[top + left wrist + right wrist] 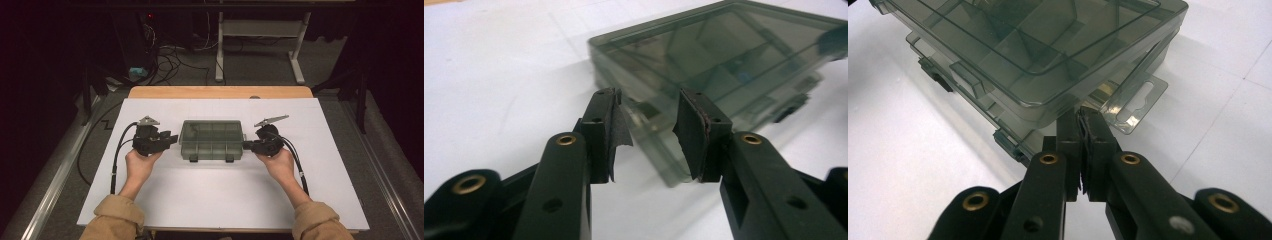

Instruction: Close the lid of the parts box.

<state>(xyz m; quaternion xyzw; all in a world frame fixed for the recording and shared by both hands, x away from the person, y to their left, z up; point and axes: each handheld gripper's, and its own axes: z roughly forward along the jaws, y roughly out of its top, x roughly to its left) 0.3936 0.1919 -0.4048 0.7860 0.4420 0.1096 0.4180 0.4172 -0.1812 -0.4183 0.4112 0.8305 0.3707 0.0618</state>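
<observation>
My two claws flank a smoky, see-through plastic box [212, 139] lying lid-down-shut in the middle of the white worktop [220, 200]. At the box's left end, my left claw [649, 132] stands partly apart, its pads either side of the near corner without pressing on it. At the box's right end, my right claw [1082, 131] is pinched together at the box's lower edge, just beside its clear hanging tab [1137, 102]; whether it grips that edge I cannot tell.
</observation>
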